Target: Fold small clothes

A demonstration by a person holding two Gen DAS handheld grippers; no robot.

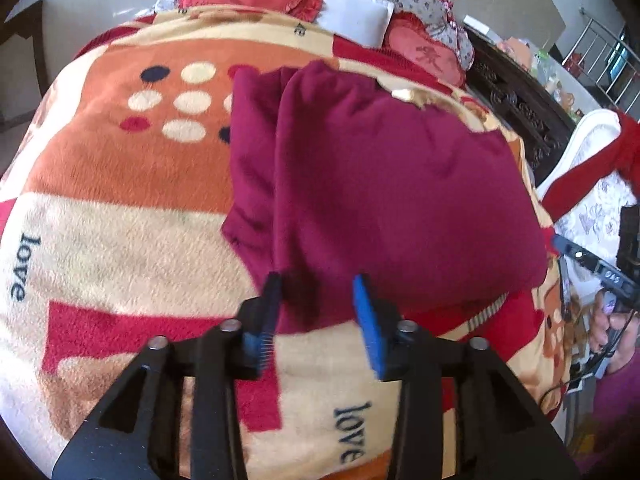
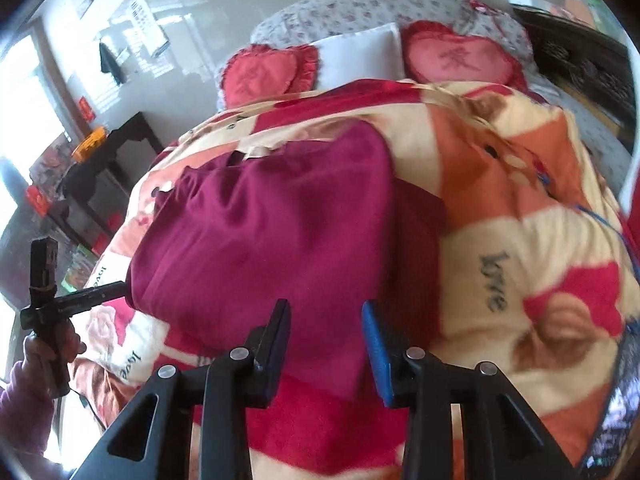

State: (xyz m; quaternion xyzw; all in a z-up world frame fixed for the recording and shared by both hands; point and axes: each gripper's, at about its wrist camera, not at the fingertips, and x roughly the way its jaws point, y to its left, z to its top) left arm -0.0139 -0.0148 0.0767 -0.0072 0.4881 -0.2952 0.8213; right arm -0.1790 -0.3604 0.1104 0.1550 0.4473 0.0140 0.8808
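A dark maroon garment [image 1: 380, 184] lies folded over on the patterned fleece blanket [image 1: 120, 240], a narrower layer showing along its left side. My left gripper [image 1: 318, 284] hovers over the garment's near left corner with its jaws apart and the blue pads [image 1: 366, 308] not pressing the cloth. In the right wrist view the same garment [image 2: 272, 232] spreads ahead, and my right gripper [image 2: 326, 308] stands open over its near edge. The left gripper [image 2: 80, 296] also shows at that view's left, held by a hand [image 2: 52, 344].
Red heart cushions [image 2: 264, 72] and a white pillow [image 2: 356, 56] lie at the bed's head. A dark carved cabinet [image 1: 516, 100] flanks one side of the bed and a dark table [image 2: 104, 168] the other. The blanket [image 2: 520, 200] carries "love" lettering.
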